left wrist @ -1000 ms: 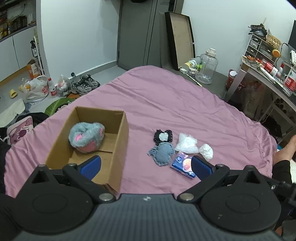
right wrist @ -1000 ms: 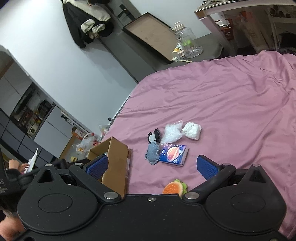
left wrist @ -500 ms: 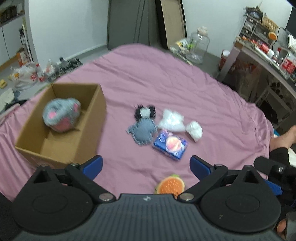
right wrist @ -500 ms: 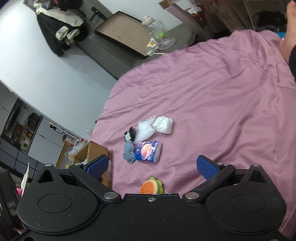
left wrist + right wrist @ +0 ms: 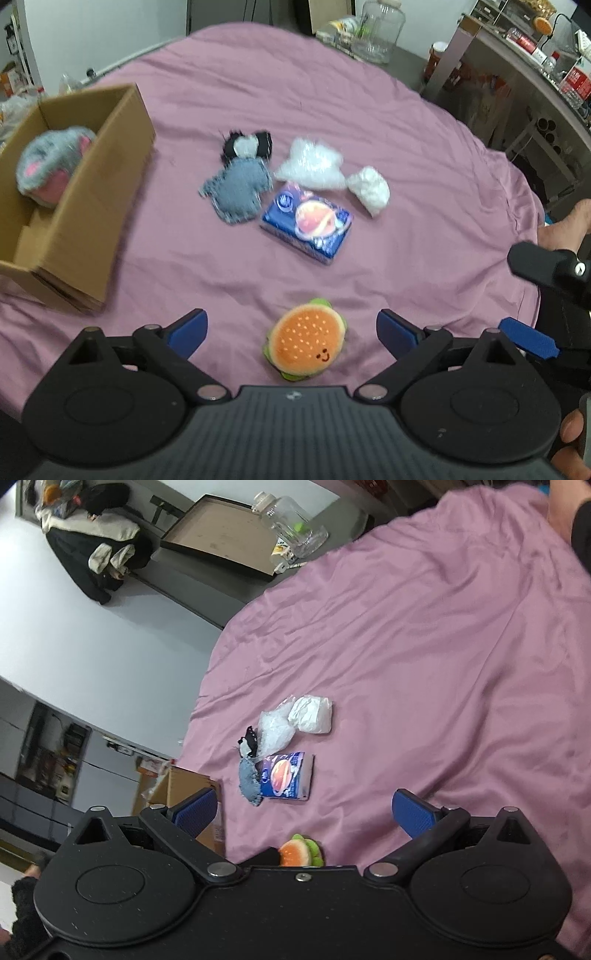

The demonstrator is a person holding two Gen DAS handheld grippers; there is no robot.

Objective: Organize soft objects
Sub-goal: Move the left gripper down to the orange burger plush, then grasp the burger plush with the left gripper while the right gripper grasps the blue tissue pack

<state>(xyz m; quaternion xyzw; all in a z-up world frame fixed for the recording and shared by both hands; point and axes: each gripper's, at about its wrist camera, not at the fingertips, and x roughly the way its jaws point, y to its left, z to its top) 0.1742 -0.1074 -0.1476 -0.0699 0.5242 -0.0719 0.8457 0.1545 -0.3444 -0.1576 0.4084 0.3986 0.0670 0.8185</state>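
On the pink bedsheet (image 5: 406, 155) lie a plush hamburger (image 5: 306, 339), a blue tissue pack (image 5: 306, 223), a grey denim toy (image 5: 238, 188), a black-and-white plush (image 5: 246, 144), a clear plastic bag (image 5: 310, 164) and a white wad (image 5: 370, 189). A cardboard box (image 5: 88, 206) at the left holds a grey-pink plush (image 5: 51, 166). My left gripper (image 5: 291, 330) is open, with the hamburger between its fingers. My right gripper (image 5: 303, 810) is open and empty above the sheet; the hamburger (image 5: 297, 853) and tissue pack (image 5: 284, 775) show there too.
A desk with clutter (image 5: 535, 66) stands at the right of the bed. A glass jar (image 5: 376, 33) and a framed board (image 5: 221, 550) stand beyond the far edge. The right gripper's body (image 5: 546, 273) shows at the right of the left wrist view.
My left gripper has moved right and down from over the box toward the hamburger, which now sits between its fingers. The right gripper has tilted and shifted rightward.
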